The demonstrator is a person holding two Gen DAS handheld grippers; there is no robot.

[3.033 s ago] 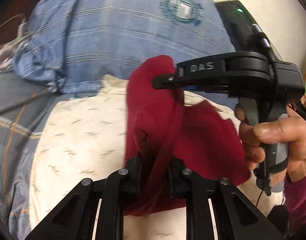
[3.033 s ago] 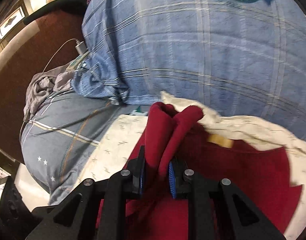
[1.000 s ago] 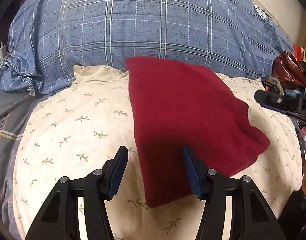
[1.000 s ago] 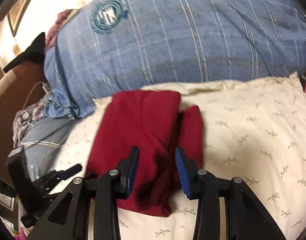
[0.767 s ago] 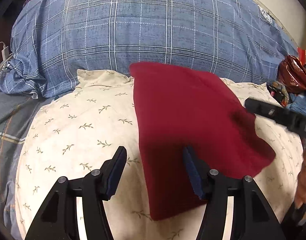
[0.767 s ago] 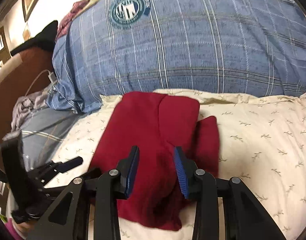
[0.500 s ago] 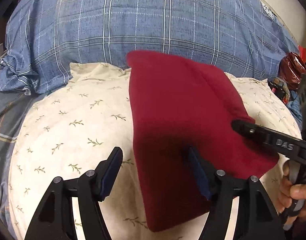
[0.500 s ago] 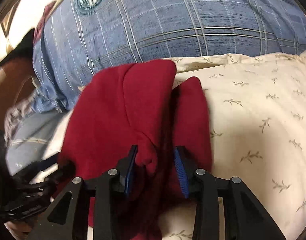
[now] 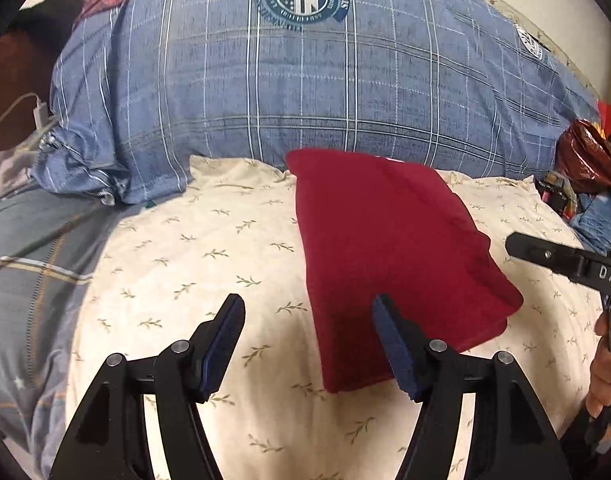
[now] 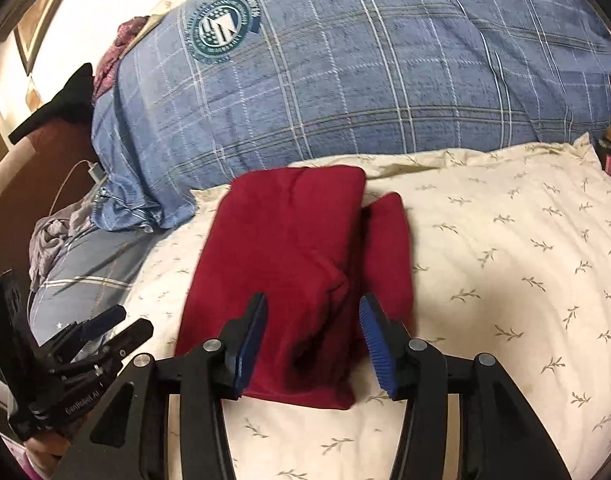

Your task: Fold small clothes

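The red cloth point(image 9: 389, 248) lies folded on the cream pillow point(image 9: 209, 248), w/ its far end right up against the blue plaid pillow point(image 9: 305, 92) behind. From the left wrist view it's a long, flat, roughly rectangular packet, smooth on top, running at a slant from the plaid pillow toward the camera. From the right wrist view the fold isn't fully even: a wide top layer covers most of it, and a narrower strip of the same red cloth point(image 10: 297, 264) sticks out along its right side, w/ a crease between the two.

Left gripper point(image 9: 309, 344) is wide open, nothing held; its right finger sits over the cloth's near edge, left finger over bare pillow. Can't tell if it touches. Right gripper point(image 10: 313, 344) is also spread open, empty, fingers either side of the cloth's near end, just above it.

A grey blanket point(image 9: 21, 264) lies left of the cream pillow.
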